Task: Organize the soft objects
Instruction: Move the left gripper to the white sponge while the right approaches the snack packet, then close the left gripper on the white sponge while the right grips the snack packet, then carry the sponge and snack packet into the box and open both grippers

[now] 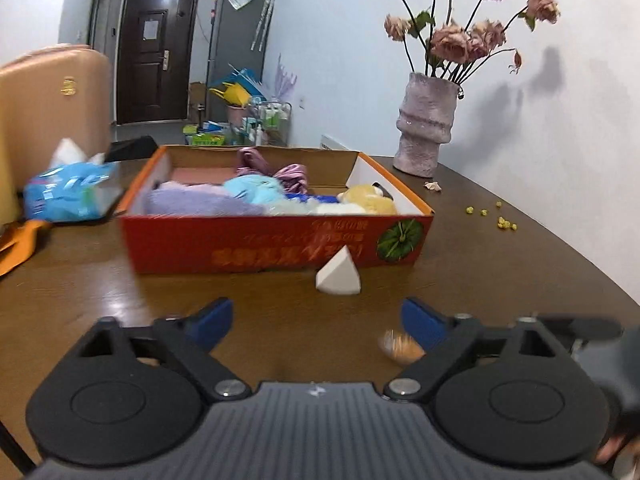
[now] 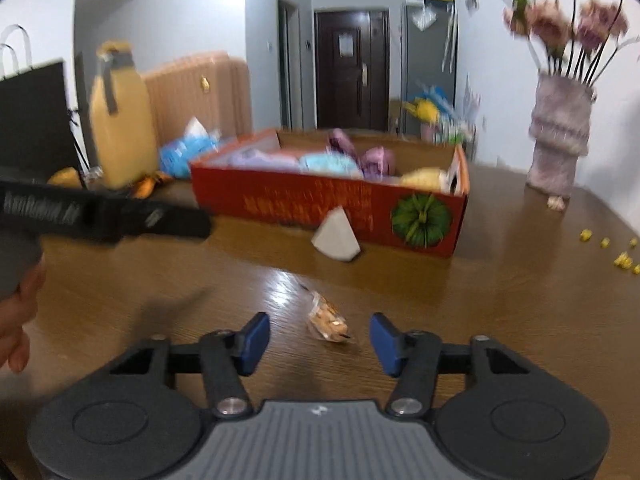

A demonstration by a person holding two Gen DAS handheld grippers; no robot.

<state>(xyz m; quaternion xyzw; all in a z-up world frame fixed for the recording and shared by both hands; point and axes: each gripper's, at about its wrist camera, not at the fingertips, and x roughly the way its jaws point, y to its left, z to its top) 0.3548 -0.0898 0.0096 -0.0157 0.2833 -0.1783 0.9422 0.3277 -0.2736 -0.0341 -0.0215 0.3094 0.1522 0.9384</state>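
Note:
A red cardboard box (image 1: 276, 246) (image 2: 320, 204) stands on the brown table and holds several soft items: purple, blue, pink and yellow plush pieces (image 1: 256, 194). A white wedge-shaped sponge (image 1: 338, 274) (image 2: 336, 236) lies on the table against the box's front wall. My left gripper (image 1: 318, 320) is open and empty, short of the sponge. My right gripper (image 2: 318, 340) is open and empty, with a small clear snack packet (image 2: 328, 320) (image 1: 400, 346) on the table between its fingers. The left gripper's body (image 2: 100, 212) shows at the left of the right wrist view.
A grey-pink vase of dried flowers (image 1: 426, 124) (image 2: 558, 136) stands at the back right. Yellow crumbs (image 1: 504, 222) (image 2: 620, 256) lie on the table (image 1: 500, 280) at right. A blue tissue pack (image 1: 72, 192) and a yellow bottle (image 2: 120, 120) sit to the left of the box.

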